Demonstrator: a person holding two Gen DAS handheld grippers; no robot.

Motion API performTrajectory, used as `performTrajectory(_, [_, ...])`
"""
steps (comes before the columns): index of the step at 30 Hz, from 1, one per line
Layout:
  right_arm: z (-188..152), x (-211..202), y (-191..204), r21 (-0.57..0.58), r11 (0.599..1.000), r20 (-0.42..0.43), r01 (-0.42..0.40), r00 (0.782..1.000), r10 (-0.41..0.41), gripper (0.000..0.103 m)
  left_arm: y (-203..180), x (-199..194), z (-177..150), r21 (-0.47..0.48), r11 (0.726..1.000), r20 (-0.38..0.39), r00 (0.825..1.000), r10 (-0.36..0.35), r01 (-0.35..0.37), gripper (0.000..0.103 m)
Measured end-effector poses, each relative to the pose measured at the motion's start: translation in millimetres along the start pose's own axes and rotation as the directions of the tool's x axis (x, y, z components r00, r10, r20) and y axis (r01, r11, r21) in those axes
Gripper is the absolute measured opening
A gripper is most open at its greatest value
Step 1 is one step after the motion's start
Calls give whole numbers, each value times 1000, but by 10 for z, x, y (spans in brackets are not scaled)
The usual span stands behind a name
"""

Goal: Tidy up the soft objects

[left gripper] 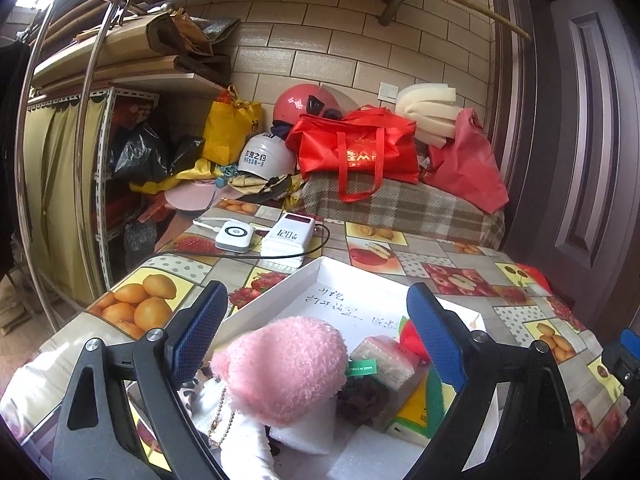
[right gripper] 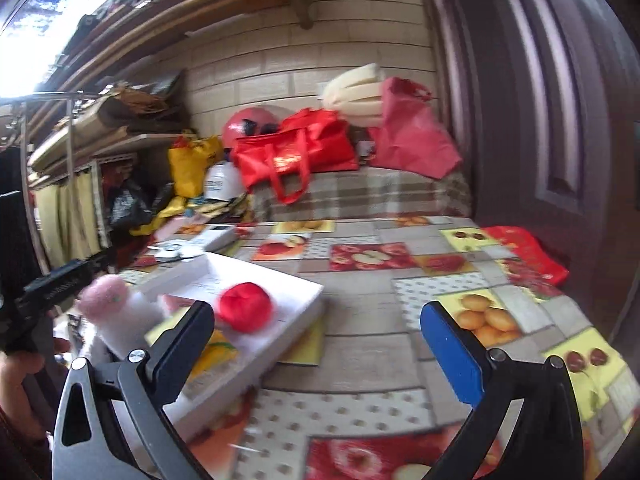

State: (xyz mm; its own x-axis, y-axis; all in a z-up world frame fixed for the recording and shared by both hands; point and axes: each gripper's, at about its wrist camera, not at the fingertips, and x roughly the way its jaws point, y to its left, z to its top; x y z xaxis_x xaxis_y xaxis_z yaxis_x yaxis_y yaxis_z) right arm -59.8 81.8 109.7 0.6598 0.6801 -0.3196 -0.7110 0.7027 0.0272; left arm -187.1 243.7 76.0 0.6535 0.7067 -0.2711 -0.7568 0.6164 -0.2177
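A white shallow box (left gripper: 280, 292) lies on the fruit-print tablecloth (left gripper: 420, 256). In it are a pink and white plush toy (left gripper: 288, 368), a red soft ball (left gripper: 408, 334), a wrapped sponge packet (left gripper: 388, 360) and a yellow-green sponge (left gripper: 424, 404). My left gripper (left gripper: 316, 296) is open over the box; the plush lies between its blue pads, which do not press on it. The right wrist view is blurred. There my right gripper (right gripper: 318, 312) is open over bare tablecloth, just right of the box (right gripper: 304, 292). The red ball (right gripper: 244, 306) and plush (right gripper: 106, 292) show at left.
Two white power banks (left gripper: 286, 238) with a black cable lie beyond the box. Further back are a red bag (left gripper: 356, 148), helmets (left gripper: 266, 160) and foam (left gripper: 428, 108) on a checked cover. A dark door (left gripper: 580, 140) stands at right. A red bag (right gripper: 532, 256) hangs at the table's right edge.
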Motion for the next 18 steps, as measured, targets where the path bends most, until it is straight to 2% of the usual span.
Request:
performTrajectory(4, [-156,-54,-340,11,995,-59,96,994,-96,103,-71,-69,-49,11,999,14,999,-33,33,92])
performTrajectory(9, [-341,-176,-760,97,982,-113,162,982,-151,103,-313,-208,-208,76,993,-18,996,-89,90,92])
performTrajectory(13, [-326,-366,-940,143,975,-48,172,985,-167,103,-549,-388,-390,128,981,-57,989,-139,145,92])
performTrajectory(18, [-362,-491,-980,90,971,-52,223,974,-219,103,-822,-418,-549,205,963,-153,978,-145,175,92])
